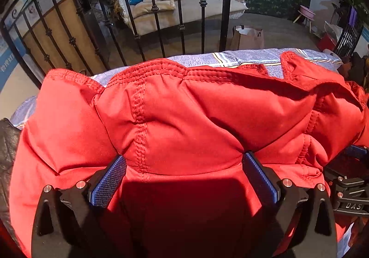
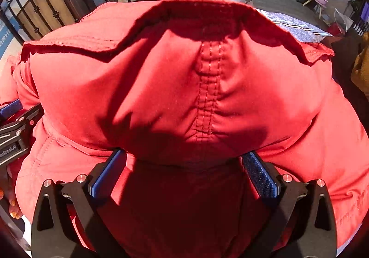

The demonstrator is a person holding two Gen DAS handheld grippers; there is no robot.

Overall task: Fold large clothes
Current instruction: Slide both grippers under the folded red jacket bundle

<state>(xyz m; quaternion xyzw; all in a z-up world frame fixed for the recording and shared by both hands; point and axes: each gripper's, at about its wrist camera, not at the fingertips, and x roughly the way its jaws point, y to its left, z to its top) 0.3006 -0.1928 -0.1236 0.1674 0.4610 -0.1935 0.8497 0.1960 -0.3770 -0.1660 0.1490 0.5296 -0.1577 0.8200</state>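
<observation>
L claw (image 1: pixel 184 161) and R claw (image 2: pixel 184 158) both spread wide w/ bunched folds of red padded jacket (image 1: pixel 180 124) between fingers, over checked sheet (image 1: pixel 249 57).

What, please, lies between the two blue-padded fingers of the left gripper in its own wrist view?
A puffed fold of the red jacket fills the gap between the left gripper fingers, which stand wide apart; the left wrist view shows it.

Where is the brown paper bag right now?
In the left wrist view, the brown paper bag stands on the floor beyond the red padded jacket, just right of the black iron railing.
</observation>
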